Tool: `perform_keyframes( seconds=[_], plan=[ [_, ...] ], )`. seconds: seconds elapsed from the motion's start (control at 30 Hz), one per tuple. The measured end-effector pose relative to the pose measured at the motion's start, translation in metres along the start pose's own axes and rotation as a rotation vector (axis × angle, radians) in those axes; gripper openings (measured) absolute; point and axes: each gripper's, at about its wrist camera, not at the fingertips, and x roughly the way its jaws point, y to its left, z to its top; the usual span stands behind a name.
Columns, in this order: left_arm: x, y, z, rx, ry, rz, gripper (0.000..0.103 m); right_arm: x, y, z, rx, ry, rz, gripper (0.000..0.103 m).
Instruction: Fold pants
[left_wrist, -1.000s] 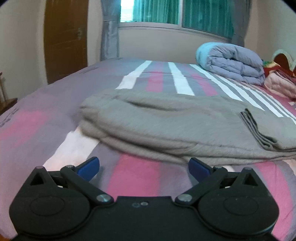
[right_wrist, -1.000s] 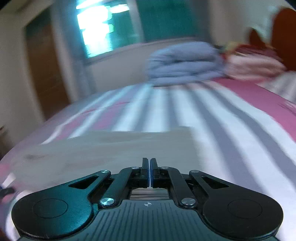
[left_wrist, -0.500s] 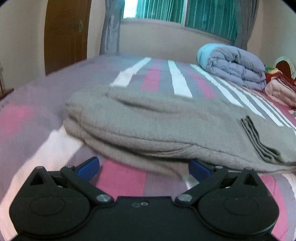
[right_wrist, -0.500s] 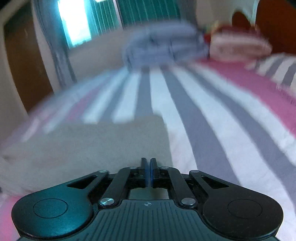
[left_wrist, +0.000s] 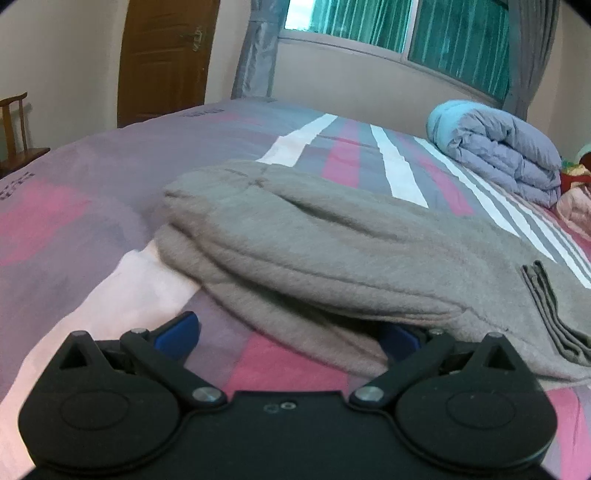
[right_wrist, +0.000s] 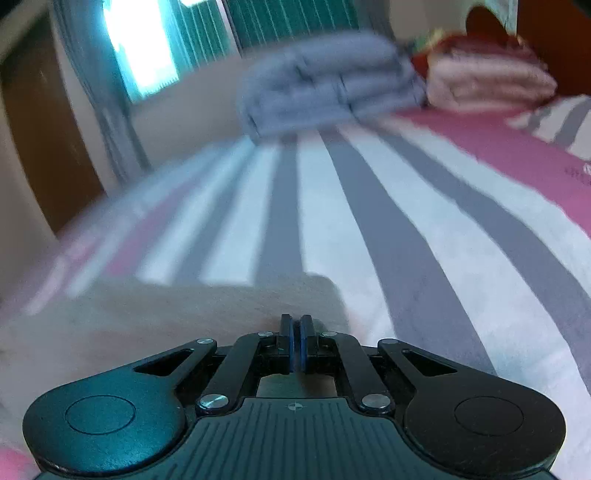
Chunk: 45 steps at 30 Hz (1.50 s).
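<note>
Grey pants (left_wrist: 332, 258) folded in layers on the striped bedsheet (left_wrist: 92, 236), both my grippers at their near edge.

The pants lie across the sheet's pink, grey and white stripes, stacked folds bulging toward me and a ribbed hem to their right. My left gripper (left_wrist: 288, 334) stands wide open at their front edge: the right blue pad tucked under the overhanging fold, the left pad (left_wrist: 177, 328) clear of the cloth over bare sheet. My right gripper (right_wrist: 295, 343) is closed, pads nearly meeting at the pants' (right_wrist: 166, 314) corner; whether cloth is pinched between them I cannot tell through the blur. Beyond the pants, a rolled lilac duvet (left_wrist: 498, 155) sits near the window (left_wrist: 406, 26); left of them, a wooden door (left_wrist: 166, 55) and chair (left_wrist: 16, 133).
</note>
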Motion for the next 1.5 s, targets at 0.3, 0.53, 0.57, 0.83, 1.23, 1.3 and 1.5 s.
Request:
perform_keyframes(
  seconds=[0.3, 0.53, 0.57, 0.83, 1.23, 1.3, 1.5],
  plan=[
    [-0.027, 0.014, -0.009, -0.051, -0.022, 0.022, 0.096, -0.008, 0.091, -0.054, -0.194, 0.133, 0.307, 0.004],
    [-0.044, 0.046, 0.007, -0.234, -0.095, -0.057, 0.091, -0.048, 0.084, -0.049, -0.147, 0.034, 0.255, 0.004],
    [-0.039, 0.049, 0.011, -0.262, -0.089, -0.085, 0.09, -0.051, 0.074, -0.05, -0.153, 0.018, 0.217, 0.004],
    [0.011, 0.068, 0.019, -0.51, 0.015, -0.226, 0.085, -0.09, 0.021, -0.039, -0.006, -0.117, 0.021, 0.006],
    [0.067, 0.095, 0.033, -0.603, 0.012, -0.343, 0.088, -0.108, -0.003, -0.037, 0.149, -0.151, -0.024, 0.048],
    [0.071, 0.094, 0.034, -0.588, -0.001, -0.344, 0.088, -0.101, -0.003, -0.037, 0.144, -0.142, -0.031, 0.048],
    [0.07, 0.088, 0.031, -0.539, -0.036, -0.326, 0.079, -0.081, -0.007, -0.036, 0.149, -0.113, -0.05, 0.048]
  ],
)
